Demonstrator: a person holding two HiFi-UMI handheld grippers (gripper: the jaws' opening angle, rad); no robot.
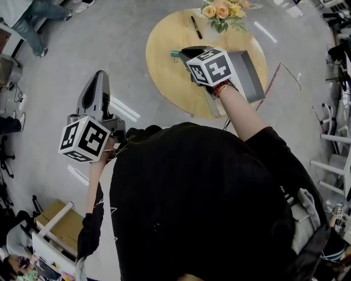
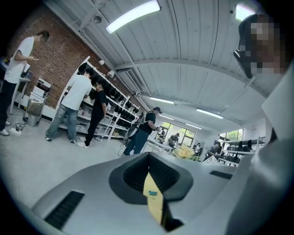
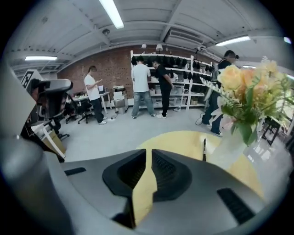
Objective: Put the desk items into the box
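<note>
Brick wall (image 3: 110,69), grey floor (image 1: 109,44), white shelving (image 3: 186,94), ceiling strip lights (image 2: 133,16)

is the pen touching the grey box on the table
Apart. The head view shows the pen lying by the flowers, with bare tabletop between it and the grey box.

Lab/wkshop, brick wall (image 3: 112,69), shelf racks (image 3: 186,82), ceiling strip lights (image 3: 111,13)

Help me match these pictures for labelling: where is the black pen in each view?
Head view: the black pen lies near the round table's top edge, left of the flowers.
Left gripper view: not in it.
Right gripper view: right of centre, on the table, just left of the flowers.
Shared landmark: the flowers, in all three views.
</note>
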